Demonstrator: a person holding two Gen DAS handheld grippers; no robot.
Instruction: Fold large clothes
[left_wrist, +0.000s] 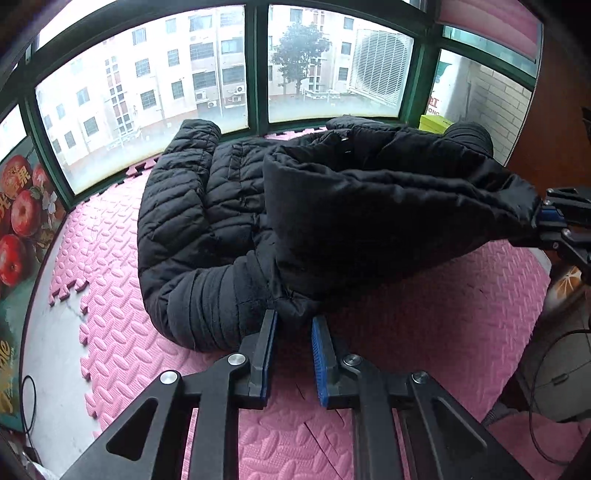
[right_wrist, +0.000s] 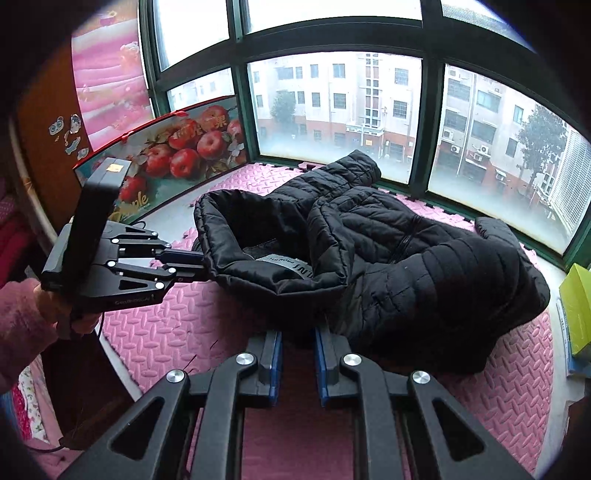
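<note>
Lying across the sill platform: pink foam mats (left_wrist: 122, 236). Letting in grey daylight (apartment blocks outside): green-framed windows (right_wrist: 424, 122). Leaning alongside: an apple-printed board (right_wrist: 177, 155).

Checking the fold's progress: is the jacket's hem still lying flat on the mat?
No: both grippers hold the black puffer jacket's hem raised off the pink foam mat.

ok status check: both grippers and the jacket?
Left gripper shut on black jacket hem. Right gripper shut on the opposite edge. Jacket half lifted off pink mat. Nothing in the way.
</note>
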